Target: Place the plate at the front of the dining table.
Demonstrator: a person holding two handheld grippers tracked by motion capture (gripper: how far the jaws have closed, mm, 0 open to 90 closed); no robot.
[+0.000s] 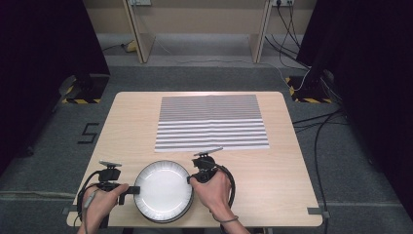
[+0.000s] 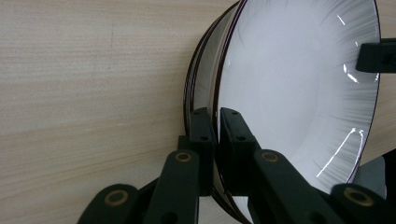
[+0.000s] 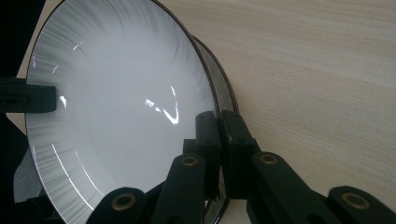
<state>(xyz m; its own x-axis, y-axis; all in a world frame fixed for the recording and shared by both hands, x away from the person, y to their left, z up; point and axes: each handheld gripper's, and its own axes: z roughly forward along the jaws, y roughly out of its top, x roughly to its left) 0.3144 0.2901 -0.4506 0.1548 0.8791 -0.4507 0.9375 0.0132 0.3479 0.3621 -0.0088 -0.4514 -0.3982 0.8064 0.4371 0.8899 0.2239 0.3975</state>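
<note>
A white plate with a dark rim and grey streaks sits at the table's front edge, on top of at least one similar plate under it. My left gripper is shut on the top plate's left rim. The left gripper view shows its jaws pinching that rim, with the plate's face beyond. On the opposite rim my right gripper is shut too. In the right gripper view its jaws clamp the edge of the plate, and the lower plate peeks out behind.
A grey-and-white striped placemat lies flat across the middle and far part of the wooden table. Dark curtains, cables and stand bases surround the table on the floor.
</note>
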